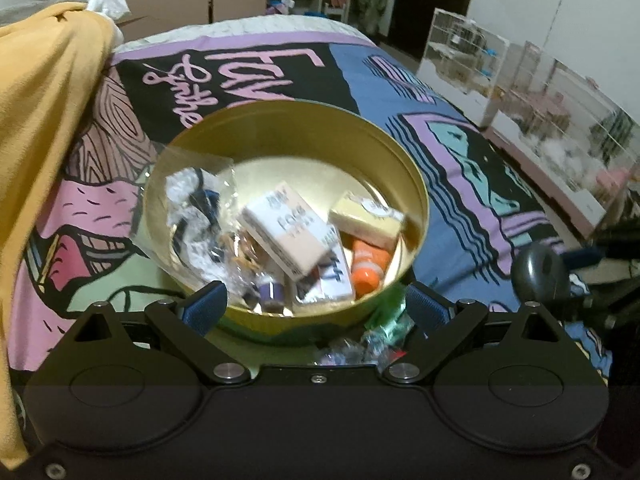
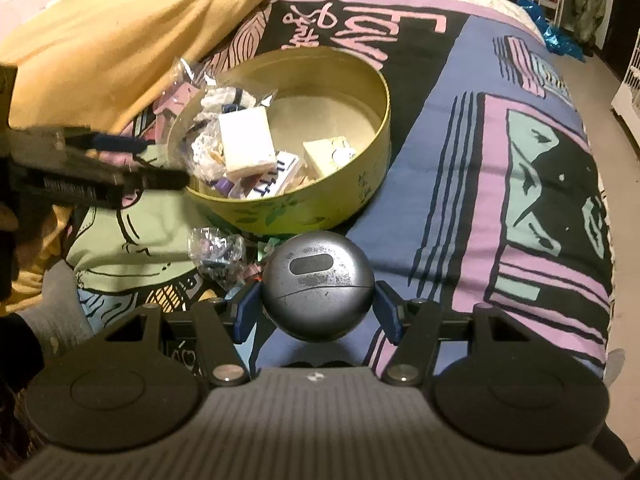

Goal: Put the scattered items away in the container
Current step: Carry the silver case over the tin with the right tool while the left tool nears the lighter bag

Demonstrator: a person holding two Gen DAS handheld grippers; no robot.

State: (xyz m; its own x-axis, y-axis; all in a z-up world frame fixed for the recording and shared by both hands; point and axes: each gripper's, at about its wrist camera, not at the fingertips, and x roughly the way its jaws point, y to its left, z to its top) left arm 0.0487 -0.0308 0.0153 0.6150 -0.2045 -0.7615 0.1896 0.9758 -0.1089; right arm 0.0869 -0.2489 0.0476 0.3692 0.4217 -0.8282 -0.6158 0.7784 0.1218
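**Right tongs gripping grey case, tin ahead**

Right tongs (image 2: 316, 308) clenched on the round grey case (image 2: 318, 284), low centre of frame, lifted off the bed (image 2: 460, 208). Left tongs (image 1: 316, 304) spread wide, empty, hovering at the gold tin (image 1: 416, 184). Tin already holds boxes and a plastic bag (image 1: 192, 216). Loose wrappers (image 2: 218, 254) sit just beside its near wall. I'd carry the case over the rim, centre it above bare tin floor, then release low.

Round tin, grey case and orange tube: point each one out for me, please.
round tin (image 2: 320, 208), right wrist view, on its outer wall facing the camera.
grey case (image 2: 318, 284), right wrist view, on its scuffed top, between the right jaws.
orange tube (image 1: 370, 268), left wrist view, on its body inside the tin.
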